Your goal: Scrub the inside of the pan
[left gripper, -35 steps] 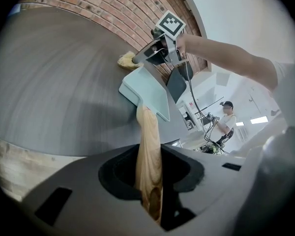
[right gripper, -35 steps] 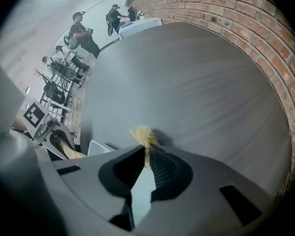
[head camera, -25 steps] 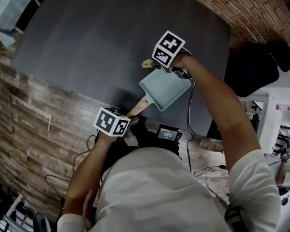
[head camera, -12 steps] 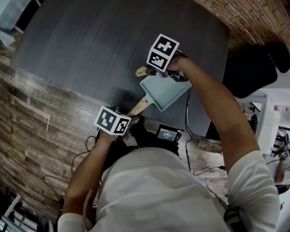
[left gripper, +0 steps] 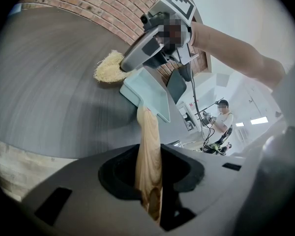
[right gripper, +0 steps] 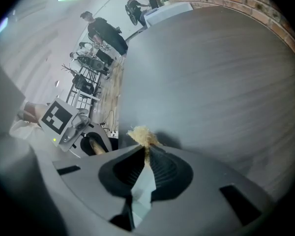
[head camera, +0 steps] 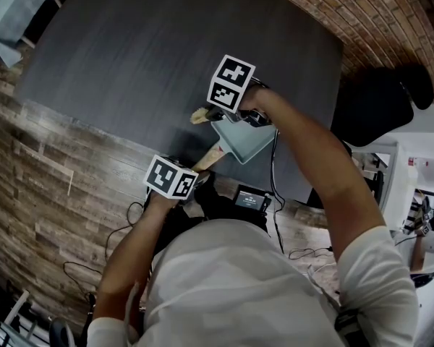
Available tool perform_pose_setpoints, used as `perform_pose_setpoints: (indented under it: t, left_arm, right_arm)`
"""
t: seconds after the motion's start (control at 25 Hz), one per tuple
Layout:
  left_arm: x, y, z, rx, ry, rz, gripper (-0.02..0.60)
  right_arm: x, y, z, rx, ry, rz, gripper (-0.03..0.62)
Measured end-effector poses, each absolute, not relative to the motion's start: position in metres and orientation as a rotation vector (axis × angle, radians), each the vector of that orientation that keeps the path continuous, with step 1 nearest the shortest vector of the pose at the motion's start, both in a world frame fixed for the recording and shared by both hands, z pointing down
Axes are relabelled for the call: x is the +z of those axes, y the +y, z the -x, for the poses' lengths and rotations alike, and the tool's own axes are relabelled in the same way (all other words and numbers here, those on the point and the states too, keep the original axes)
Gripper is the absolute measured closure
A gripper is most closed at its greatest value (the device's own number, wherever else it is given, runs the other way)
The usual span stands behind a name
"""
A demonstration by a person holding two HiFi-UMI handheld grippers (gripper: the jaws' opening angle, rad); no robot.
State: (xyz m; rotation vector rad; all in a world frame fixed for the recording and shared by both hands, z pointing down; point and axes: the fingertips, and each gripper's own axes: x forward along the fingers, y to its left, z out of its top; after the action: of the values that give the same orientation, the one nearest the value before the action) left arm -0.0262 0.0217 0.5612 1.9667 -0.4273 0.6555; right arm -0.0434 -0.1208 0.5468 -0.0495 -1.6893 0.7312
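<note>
A pale blue square pan (head camera: 247,142) with a wooden handle (head camera: 208,158) is held just over the dark table. My left gripper (head camera: 196,172) is shut on that handle (left gripper: 148,146), which runs out between its jaws to the pan (left gripper: 150,90). My right gripper (head camera: 215,113) is shut on a straw-coloured fibre scrubber (head camera: 200,114). The scrubber (left gripper: 109,68) pokes out past the pan's far left rim. In the right gripper view the tuft (right gripper: 143,135) sticks out from the right gripper (right gripper: 145,154), and a pale blue edge shows in the gap below it.
The dark grey table (head camera: 152,56) stretches away beyond the pan. A black chair (head camera: 380,100) stands to the right. A small black box (head camera: 252,197) and cables lie on the wood-look floor near the table's front edge. People stand far off (right gripper: 103,31).
My right gripper has slid leftward across the pan with the scrubber, which now overhangs the far left rim. The left gripper and the handle have barely moved.
</note>
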Motion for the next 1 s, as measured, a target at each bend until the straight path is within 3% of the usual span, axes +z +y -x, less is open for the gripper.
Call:
perform_pose_setpoints:
  t: [0.6, 1.0]
  left_arm:
    - [0.561, 0.02, 0.027, 0.65, -0.42, -1.975, 0.465]
    - [0.562, 0.021, 0.025, 0.636, -0.424, -1.963, 0.465]
  right_arm:
    - [0.523, -0.084, 0.099, 0.772, -1.869, 0.109, 0.557]
    - [0.547, -0.061, 0.063, 0.758, -1.799, -0.006, 0.557]
